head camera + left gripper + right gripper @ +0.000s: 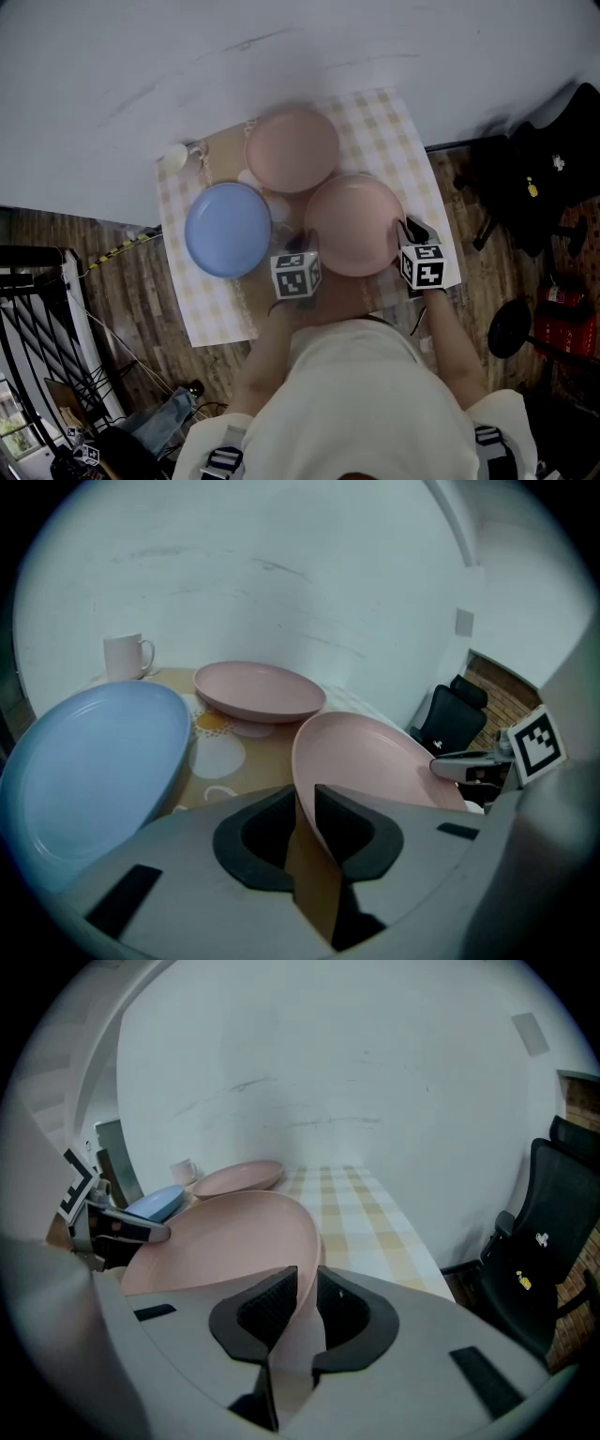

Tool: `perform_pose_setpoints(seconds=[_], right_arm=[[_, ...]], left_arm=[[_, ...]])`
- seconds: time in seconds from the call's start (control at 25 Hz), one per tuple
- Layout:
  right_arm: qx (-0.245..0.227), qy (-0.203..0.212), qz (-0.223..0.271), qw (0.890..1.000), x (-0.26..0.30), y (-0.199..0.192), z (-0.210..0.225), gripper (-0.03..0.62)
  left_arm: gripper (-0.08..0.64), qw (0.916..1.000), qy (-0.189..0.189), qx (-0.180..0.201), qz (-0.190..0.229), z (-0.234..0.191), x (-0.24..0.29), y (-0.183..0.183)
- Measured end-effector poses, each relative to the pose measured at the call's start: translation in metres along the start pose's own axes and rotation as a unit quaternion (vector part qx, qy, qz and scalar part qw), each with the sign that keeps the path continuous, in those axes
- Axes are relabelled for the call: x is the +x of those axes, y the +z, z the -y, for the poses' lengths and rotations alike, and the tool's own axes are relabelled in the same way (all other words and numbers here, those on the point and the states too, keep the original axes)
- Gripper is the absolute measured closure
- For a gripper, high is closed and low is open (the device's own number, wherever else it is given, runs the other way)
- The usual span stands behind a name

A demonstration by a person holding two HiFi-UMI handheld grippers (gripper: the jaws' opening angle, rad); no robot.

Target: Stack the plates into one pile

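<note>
Three plates lie on a checked tablecloth [394, 122]. A blue plate [225, 230] [94, 771] [155, 1202] is at the left. One pink plate [292, 150] [261, 688] [239, 1177] rests at the far side. A second, nearer pink plate [354, 223] [375, 757] [230, 1237] is held from both sides. My left gripper [302, 242] [305, 817] is shut on its left rim, and my right gripper [405, 230] [307, 1302] is shut on its right rim. Each gripper sees the other across the plate.
A white mug [175, 157] [125, 655] stands at the table's far left corner by the wall. A black office chair [530, 178] [553, 1241] is off the table's right side. Metal racks [37, 319] stand at the left on the wooden floor.
</note>
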State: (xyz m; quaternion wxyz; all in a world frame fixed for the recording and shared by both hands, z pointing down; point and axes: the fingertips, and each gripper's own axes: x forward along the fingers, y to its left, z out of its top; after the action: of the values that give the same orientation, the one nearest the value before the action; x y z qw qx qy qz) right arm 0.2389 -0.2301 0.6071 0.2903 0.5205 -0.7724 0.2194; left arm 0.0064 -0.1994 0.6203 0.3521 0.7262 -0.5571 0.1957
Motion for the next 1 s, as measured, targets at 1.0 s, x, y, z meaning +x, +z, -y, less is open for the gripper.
perform_pose_setpoints(seconds=[1.0], right_arm=[[-0.015, 0.021, 0.057, 0.998, -0.037, 0.016, -0.029, 0.546]], left_arm=[[0.515, 0.9978, 0.036, -0.023, 0.050, -0.002, -0.058, -0.007]])
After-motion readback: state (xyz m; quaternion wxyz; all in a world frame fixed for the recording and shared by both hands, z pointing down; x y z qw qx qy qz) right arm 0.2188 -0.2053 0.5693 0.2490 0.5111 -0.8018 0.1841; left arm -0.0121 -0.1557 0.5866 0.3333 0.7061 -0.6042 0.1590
